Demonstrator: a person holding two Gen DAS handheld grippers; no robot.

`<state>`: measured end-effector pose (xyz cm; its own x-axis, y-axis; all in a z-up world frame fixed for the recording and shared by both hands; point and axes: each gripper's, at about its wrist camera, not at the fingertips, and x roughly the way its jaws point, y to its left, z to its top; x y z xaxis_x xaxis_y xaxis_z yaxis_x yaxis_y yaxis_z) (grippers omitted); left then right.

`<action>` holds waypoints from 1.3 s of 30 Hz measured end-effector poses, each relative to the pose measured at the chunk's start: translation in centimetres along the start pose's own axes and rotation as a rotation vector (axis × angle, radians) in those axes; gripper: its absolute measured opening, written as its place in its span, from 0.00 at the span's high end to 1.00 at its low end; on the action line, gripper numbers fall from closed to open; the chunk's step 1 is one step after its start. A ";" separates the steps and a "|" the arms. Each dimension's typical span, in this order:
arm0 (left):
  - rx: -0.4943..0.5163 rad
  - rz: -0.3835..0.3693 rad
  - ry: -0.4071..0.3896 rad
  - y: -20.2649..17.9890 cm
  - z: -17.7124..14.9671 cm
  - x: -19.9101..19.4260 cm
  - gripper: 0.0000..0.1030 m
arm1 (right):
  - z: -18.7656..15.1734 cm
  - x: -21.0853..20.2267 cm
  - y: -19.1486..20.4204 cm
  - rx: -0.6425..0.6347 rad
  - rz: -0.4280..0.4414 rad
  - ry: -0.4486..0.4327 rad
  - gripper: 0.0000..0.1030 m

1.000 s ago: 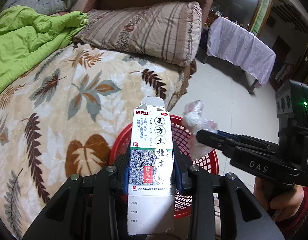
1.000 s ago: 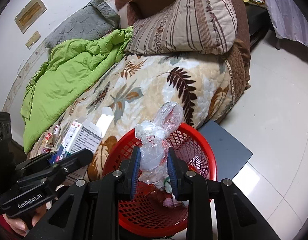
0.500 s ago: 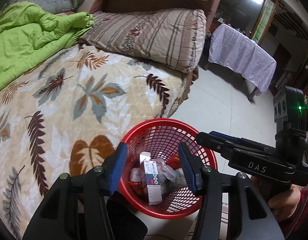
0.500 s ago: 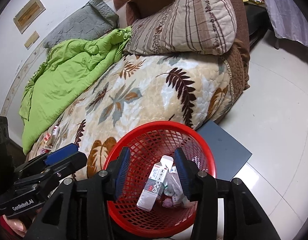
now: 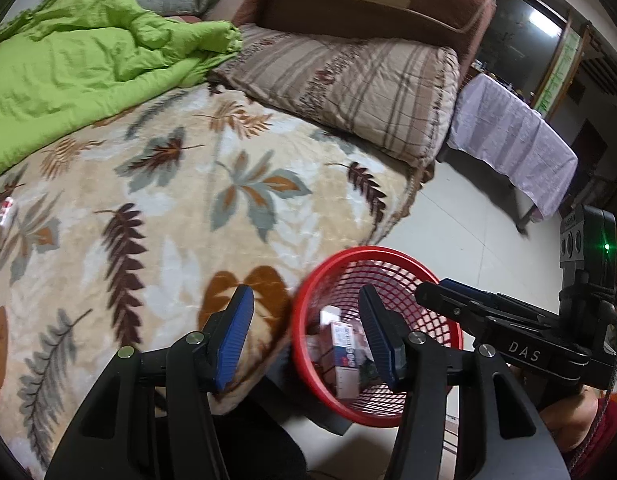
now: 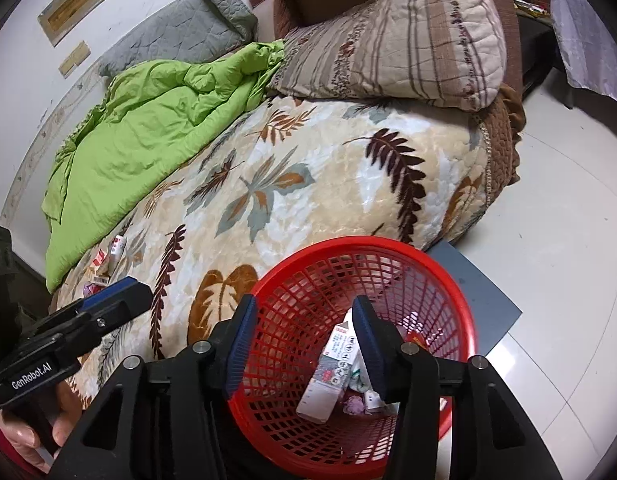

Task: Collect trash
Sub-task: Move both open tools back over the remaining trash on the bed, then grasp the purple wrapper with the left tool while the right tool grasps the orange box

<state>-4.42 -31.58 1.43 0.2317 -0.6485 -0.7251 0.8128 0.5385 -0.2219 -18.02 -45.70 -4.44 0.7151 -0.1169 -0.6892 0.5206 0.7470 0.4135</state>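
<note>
We are beside a bed covered by a leaf-print blanket (image 6: 316,184), with a green quilt (image 6: 148,128) bunched toward the wall, a striped pillow (image 6: 408,40) at the head and pale floor tiles (image 6: 556,216) to the right. Below the right gripper (image 6: 302,344), whose jaws stand wide apart and hold nothing, sits the red mesh basket (image 6: 448,284); a white medicine carton (image 6: 334,372) and other scraps lie in its bottom, showing between the jaws. The left gripper (image 5: 306,338) is likewise spread and empty, its right jaw over the basket and its left jaw over the blanket edge. The remaining trash, about 4 small red-and-white wrappers and packets (image 6: 108,260), lies well to the left of the right jaws, just ahead of the left gripper's tip, near the quilt's lower edge. We judge these light, thin and easily crushed, likely to slide on the plush pile, so we would pinch each across its narrow sides and press gently into the soft blanket. The bed edge runs just beside the basket rim, so carrying room is short and open; the quilt fold near the packets could snag a jaw.
</note>
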 end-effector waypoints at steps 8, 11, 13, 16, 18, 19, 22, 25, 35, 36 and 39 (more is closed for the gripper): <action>-0.076 0.100 -0.051 5.1 -0.3 -2.9 0.48 | 0.4 1.7 5.3 -0.137 0.004 0.000 0.43; -0.123 0.138 -0.069 7.7 -0.6 -4.2 0.48 | 0.4 2.6 7.8 -0.191 0.033 0.010 0.42; -0.173 0.169 -0.080 9.9 -0.9 -5.2 0.48 | 0.4 3.4 9.8 -0.238 0.054 0.020 0.42; -0.253 0.209 -0.098 13.4 -1.5 -6.7 0.48 | 0.3 4.6 12.7 -0.297 0.092 0.036 0.42; -0.300 0.236 -0.107 15.6 -2.1 -7.5 0.48 | 0.1 5.4 15.0 -0.345 0.117 0.045 0.42; -0.336 0.256 -0.113 17.2 -2.5 -8.2 0.47 | 0.1 5.8 16.1 -0.366 0.130 0.048 0.42; -0.422 0.303 -0.128 21.0 -3.4 -9.7 0.47 | 0.0 7.0 19.7 -0.430 0.176 0.061 0.42; -0.494 0.364 -0.150 25.3 -4.1 -11.5 0.47 | 0.0 7.8 22.6 -0.464 0.229 0.073 0.42; -0.740 0.441 -0.143 39.1 -4.3 -13.1 0.48 | -0.3 9.9 28.3 -0.523 0.330 0.099 0.42; -0.755 0.437 -0.140 40.0 -4.1 -12.7 0.48 | -0.2 10.1 28.3 -0.523 0.329 0.101 0.42; -0.793 0.429 -0.116 42.5 -3.7 -11.0 0.48 | 0.0 10.5 28.2 -0.513 0.325 0.108 0.42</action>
<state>25.58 0.44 -2.39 0.5168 -0.3337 -0.7884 0.0483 0.9308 -0.3623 4.16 -25.86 -0.08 0.7344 0.2164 -0.6433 -0.0261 0.9561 0.2919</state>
